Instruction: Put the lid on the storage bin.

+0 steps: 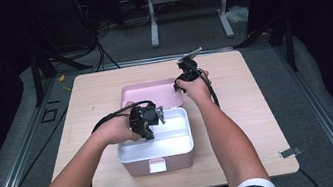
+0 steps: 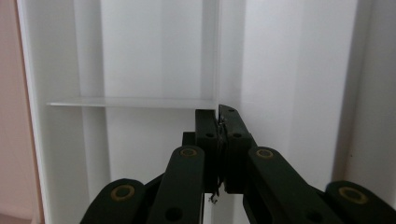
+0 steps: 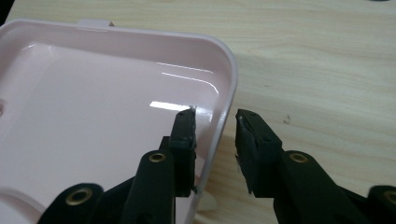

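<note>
Table (image 1: 255,125): I have the pink box sitting near its middle, well clear of every edge, so a fall to the floor is not my worry.
Box (image 1: 158,163): open, latch side toward me; if I pull the lid with no counter-hold, I expect the whole box to skid or tip back.
Lid (image 3: 93,116): lying back behind the box; its thin rim (image 3: 224,112) sits between my right jaws, one inside and one outside, and I judge a shallow bite could slip off the glossy plastic.
Right gripper (image 3: 215,119): narrow gap, pads not yet pressing the rim.
Left gripper (image 2: 218,122): jaws pinched together inside the white interior at the divider (image 2: 130,101); whether they hold anything I cannot tell, and closing the lid would trap it.
</note>
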Tool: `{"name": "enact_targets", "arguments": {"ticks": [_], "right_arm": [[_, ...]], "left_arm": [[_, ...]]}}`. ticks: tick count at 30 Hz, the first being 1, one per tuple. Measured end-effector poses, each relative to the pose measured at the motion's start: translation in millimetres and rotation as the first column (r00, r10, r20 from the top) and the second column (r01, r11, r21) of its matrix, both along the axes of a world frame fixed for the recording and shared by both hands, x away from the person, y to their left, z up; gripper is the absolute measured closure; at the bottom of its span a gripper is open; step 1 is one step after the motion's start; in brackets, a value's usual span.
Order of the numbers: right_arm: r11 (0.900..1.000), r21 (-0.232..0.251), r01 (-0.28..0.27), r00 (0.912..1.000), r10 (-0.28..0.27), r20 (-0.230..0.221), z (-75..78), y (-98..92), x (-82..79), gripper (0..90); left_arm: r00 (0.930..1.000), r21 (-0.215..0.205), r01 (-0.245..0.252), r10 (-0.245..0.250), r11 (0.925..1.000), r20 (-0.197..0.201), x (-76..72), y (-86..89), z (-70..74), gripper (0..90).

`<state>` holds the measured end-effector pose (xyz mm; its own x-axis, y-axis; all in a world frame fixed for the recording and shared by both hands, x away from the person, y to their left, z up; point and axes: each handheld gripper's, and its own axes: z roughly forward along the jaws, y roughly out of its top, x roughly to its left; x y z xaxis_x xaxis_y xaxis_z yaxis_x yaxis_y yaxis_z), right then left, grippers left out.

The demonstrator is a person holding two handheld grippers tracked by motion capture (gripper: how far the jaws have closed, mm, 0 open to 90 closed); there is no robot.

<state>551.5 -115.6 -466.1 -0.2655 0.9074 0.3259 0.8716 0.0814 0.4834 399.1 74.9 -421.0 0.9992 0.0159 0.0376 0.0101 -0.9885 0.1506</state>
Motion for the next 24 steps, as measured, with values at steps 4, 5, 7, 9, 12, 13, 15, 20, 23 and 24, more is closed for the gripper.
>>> {"name": "enact_targets", "arguments": {"ticks": [4,5,7,9,12,13,15,20,23,24], "right_arm": [[1.0,0.019,0.025,0.9997,-0.024,-0.007,-1.9,1.0,2.8,72.4],[0.999,0.023,0.032,0.9995,-0.032,-0.006,-1.4,0.5,2.8,75.1],[0.999,0.023,0.045,0.9989,-0.045,-0.013,0.9,-0.1,2.4,76.4],[0.999,0.017,0.047,0.9988,-0.047,-0.013,2.7,0.3,1.7,77.5],[0.999,-0.014,0.052,0.9985,-0.052,-0.015,5.9,3.4,0.8,78.9],[0.998,-0.025,0.055,0.9984,-0.055,-0.013,6.7,4.5,0.9,79.3],[0.998,-0.044,0.05,0.9984,-0.051,-0.024,9.7,6.2,1.3,79.9],[0.997,-0.065,0.048,0.9982,-0.05,-0.033,13.2,8.4,1.9,81.2],[0.996,-0.077,0.046,0.9981,-0.049,-0.038,15.3,9.4,1.8,81.6],[0.996,-0.078,0.049,0.998,-0.052,-0.035,15.8,9.6,1.7,81.8]], "left_arm": [[1.0,0.001,-0.002,0.002,1.0,0.0,0.0,-0.1,0.0,87.5],[1.0,-0.005,-0.004,0.004,1.0,-0.002,0.0,0.0,-0.4,87.6],[1.0,-0.001,-0.006,0.006,1.0,-0.004,0.4,-0.3,-0.2,87.5],[1.0,0.0,-0.003,0.003,1.0,-0.008,1.3,-0.5,-0.1,87.5],[0.9999,0.0,-0.007,0.007,1.0,-0.01,1.9,-0.5,-0.1,87.6],[0.9999,0.002,-0.007,0.007,1.0,-0.012,2.1,-0.6,0.0,87.6],[0.9998,0.002,-0.008,0.008,1.0,-0.017,2.4,-0.6,0.0,87.7],[0.9999,0.001,-0.003,0.003,1.0,-0.01,1.6,-0.7,-0.1,87.7],[1.0,0.0,-0.004,0.004,1.0,-0.008,1.3,-0.4,-0.1,87.7],[1.0,0.0,-0.005,0.005,1.0,-0.006,1.2,-0.4,-0.1,87.8]]}}
